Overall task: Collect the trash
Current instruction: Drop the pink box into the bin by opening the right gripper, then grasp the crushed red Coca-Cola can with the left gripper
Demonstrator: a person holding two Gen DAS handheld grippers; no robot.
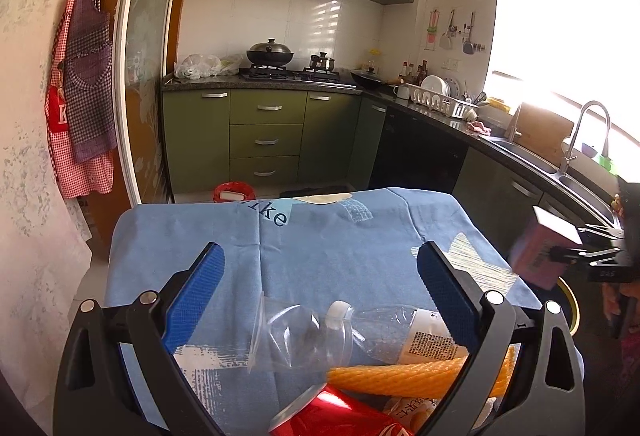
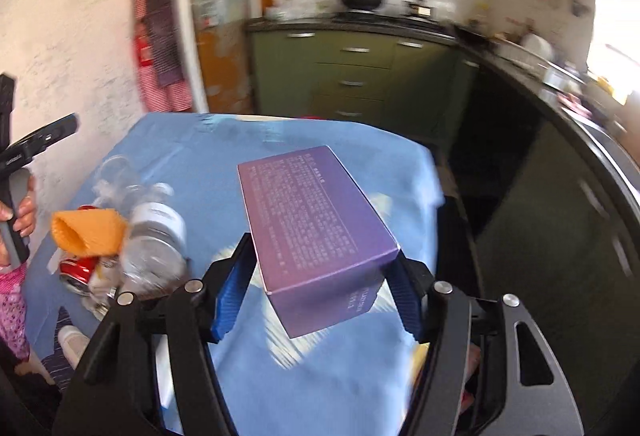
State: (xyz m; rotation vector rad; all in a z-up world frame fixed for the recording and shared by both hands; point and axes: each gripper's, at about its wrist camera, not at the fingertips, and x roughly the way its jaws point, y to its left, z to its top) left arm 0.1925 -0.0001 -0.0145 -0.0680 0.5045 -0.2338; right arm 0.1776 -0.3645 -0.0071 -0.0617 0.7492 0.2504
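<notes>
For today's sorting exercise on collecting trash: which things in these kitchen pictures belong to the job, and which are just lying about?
Part of the job:
- purple box, clamped in the right gripper
- clear plastic bottle
- red can
- orange corrugated tube
- left gripper, open over the pile

Just lying about:
- aprons
- wok
- dish rack
- tap

Ahead of the left gripper the blue cloth is free; below it, bottle, can and orange roll block.
</notes>
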